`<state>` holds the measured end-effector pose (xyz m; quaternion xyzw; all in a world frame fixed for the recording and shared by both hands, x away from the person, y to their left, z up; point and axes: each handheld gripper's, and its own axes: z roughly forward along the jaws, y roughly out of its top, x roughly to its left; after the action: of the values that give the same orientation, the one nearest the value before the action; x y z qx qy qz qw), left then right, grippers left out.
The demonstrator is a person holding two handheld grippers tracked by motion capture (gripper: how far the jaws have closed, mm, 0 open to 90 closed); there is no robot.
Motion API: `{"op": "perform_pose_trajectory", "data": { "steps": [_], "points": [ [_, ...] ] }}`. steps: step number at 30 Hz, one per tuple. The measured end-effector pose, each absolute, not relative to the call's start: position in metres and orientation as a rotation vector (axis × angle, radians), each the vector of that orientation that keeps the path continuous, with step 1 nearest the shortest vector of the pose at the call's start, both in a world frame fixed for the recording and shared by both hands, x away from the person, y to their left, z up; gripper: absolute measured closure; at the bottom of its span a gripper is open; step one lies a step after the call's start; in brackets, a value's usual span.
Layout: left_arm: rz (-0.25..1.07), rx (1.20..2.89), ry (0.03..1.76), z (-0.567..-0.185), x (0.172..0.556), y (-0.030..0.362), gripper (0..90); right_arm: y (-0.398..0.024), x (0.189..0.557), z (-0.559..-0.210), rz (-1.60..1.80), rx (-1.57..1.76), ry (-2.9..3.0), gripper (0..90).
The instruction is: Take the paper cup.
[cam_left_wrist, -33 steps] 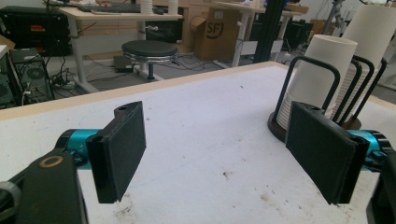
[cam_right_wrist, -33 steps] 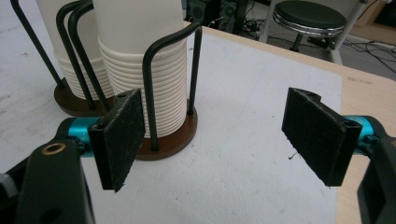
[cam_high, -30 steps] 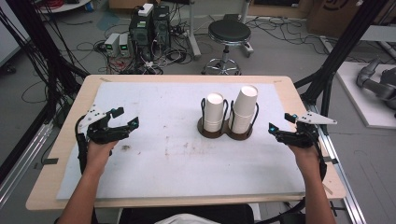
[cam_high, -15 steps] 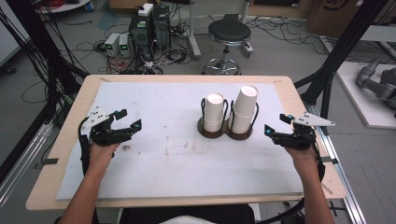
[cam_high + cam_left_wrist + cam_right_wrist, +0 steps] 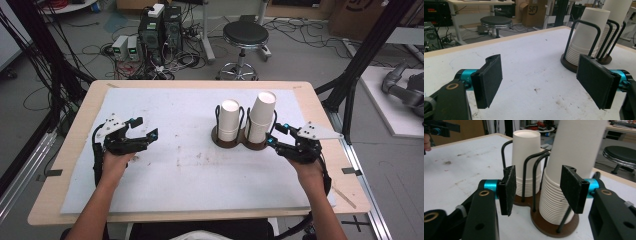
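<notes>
Two stacks of white paper cups stand in a black wire holder with a brown base (image 5: 235, 142) right of the table's middle. The shorter stack (image 5: 230, 122) is on the left and the taller stack (image 5: 261, 117) on the right. My right gripper (image 5: 275, 135) is open, just right of the holder. In the right gripper view its pads (image 5: 507, 190) frame the foot of the taller stack (image 5: 571, 157) without touching it, with the shorter stack (image 5: 526, 157) behind. My left gripper (image 5: 146, 128) is open and holds nothing over the white mat, far left of the cups (image 5: 586, 35).
A white mat (image 5: 190, 165) covers most of the wooden table (image 5: 320, 105). A black stool (image 5: 245, 35) and computer boxes (image 5: 157, 25) stand on the floor beyond the far edge. Black frame posts (image 5: 360, 65) rise at both sides.
My right gripper has moved left, closer to the cup holder. The left gripper has shifted slightly rightwards. Both stay open.
</notes>
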<state>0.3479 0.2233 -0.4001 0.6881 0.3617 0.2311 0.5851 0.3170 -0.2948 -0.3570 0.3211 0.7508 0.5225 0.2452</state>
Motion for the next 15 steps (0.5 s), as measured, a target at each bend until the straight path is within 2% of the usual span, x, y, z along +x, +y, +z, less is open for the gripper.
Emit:
{"op": "perform_pose_trajectory", "data": {
  "steps": [5, 6, 8, 15],
  "points": [
    [0.531, 1.596, 0.855, -0.401, 0.347, 0.224, 20.9, -0.281, 0.319, -0.359, 1.436, 0.860, 2.079, 58.2],
    [0.534, 1.603, 0.853, -0.402, 0.346, 0.223, 20.9, -0.271, 0.320, -0.364, 1.402, 0.849, 2.113, 64.7],
    [0.532, 1.607, 0.849, -0.403, 0.345, 0.221, 20.9, -0.263, 0.323, -0.370, 1.380, 0.845, 2.140, 69.5],
    [0.523, 1.615, 0.857, -0.406, 0.346, 0.219, 20.9, -0.242, 0.336, -0.379, 1.365, 0.859, 2.117, 77.1]
  ]
}}
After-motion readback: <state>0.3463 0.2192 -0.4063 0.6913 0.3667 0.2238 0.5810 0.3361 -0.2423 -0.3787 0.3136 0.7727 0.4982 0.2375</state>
